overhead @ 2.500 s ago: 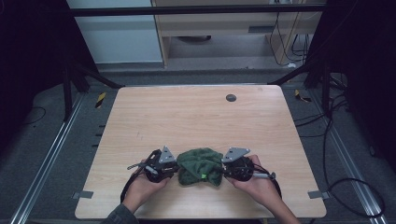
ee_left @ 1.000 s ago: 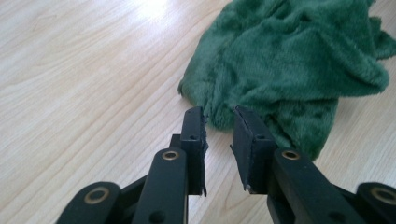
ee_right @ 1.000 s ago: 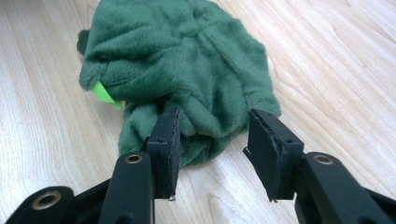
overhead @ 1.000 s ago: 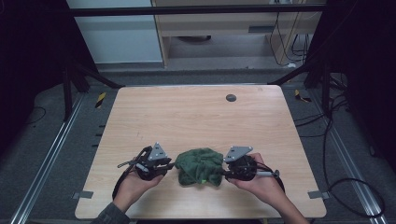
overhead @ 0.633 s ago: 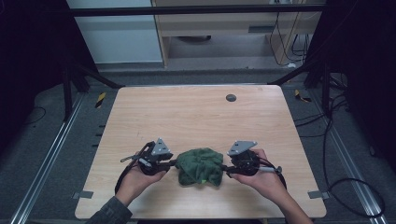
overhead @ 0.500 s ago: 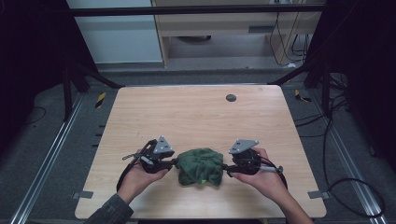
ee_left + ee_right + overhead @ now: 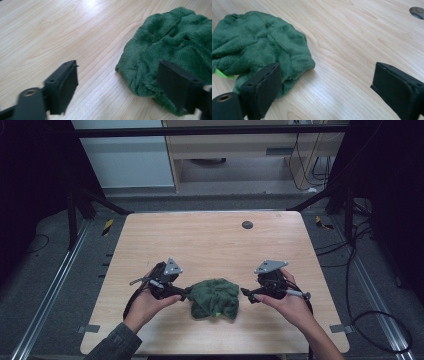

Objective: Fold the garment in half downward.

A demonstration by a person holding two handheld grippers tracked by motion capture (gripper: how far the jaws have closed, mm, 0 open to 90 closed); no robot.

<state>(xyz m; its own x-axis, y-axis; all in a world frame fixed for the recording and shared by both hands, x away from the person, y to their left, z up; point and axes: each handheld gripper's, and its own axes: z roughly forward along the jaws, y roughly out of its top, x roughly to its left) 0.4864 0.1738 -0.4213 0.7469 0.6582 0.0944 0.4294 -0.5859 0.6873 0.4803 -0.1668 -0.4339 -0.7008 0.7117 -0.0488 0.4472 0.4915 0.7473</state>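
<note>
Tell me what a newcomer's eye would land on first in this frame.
The crumpled green cloth near the front edge of the pale wood table stands out first. A hand-held gripper flanks it on each side: the left gripper close to its edge, the right gripper a little apart. Both have just been opening and hold nothing. A small dark round hole sits near the far edge.

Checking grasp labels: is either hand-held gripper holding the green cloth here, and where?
Nothing held. Both the left hand-held gripper and right hand-held gripper have just opened; the green cloth lies loose on the table.
</note>
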